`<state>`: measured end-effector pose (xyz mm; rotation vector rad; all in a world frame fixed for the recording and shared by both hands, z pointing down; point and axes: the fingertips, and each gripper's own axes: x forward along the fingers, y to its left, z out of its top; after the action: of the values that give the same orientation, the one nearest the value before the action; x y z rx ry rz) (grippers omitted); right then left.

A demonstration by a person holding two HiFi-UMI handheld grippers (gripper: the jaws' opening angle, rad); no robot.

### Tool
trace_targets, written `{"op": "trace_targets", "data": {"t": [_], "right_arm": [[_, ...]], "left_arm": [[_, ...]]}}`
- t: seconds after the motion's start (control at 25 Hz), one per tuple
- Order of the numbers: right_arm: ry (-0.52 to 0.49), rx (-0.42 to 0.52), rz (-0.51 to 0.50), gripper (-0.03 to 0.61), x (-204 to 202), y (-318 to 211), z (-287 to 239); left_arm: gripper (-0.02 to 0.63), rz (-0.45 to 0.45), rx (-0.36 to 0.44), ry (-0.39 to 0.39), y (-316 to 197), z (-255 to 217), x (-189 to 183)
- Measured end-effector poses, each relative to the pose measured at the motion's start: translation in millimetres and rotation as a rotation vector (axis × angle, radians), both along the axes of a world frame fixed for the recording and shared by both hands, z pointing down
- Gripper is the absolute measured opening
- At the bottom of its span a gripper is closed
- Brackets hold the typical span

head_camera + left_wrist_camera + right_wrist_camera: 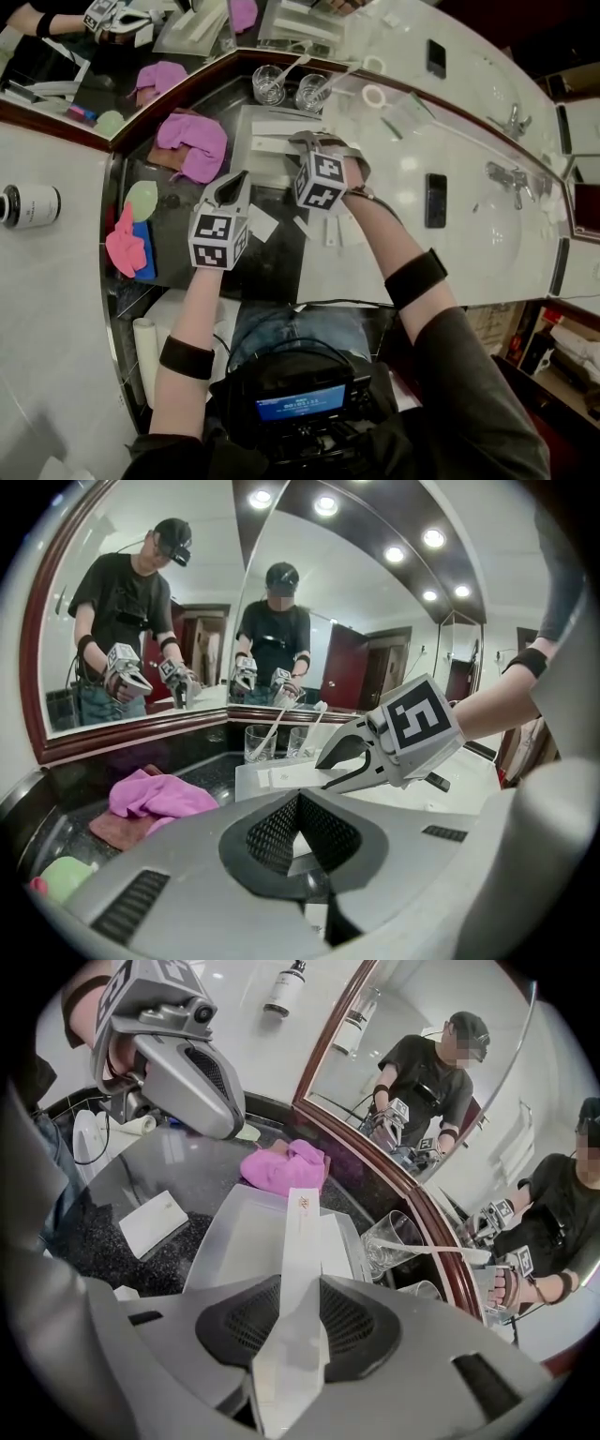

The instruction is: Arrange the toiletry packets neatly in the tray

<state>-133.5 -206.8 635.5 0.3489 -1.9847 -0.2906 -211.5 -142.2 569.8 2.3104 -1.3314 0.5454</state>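
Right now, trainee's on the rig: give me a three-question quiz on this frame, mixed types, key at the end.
1. True or false: the left gripper is shut with nothing in it.
2. The right gripper is clamped on: A) a long white packet B) a drinking glass C) a pink cloth.
3. Fill in: the held packet points out over the white ____.
Key: 1 true; 2 A; 3 tray.

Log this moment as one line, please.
right claw: shut on packet | packet: over tray | left claw: shut, empty | loose packet: on counter
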Motion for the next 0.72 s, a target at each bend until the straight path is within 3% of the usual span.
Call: {"op": "trace_targets", "data": {"t": [0.72], "right_arm": [[0.082,0.062,-0.027,0.16,-0.8,-28.8,25.1]], "left_arm": [[0.0,-0.019,-0.035,0.005,-9.1,13.4,-15.0]]}}
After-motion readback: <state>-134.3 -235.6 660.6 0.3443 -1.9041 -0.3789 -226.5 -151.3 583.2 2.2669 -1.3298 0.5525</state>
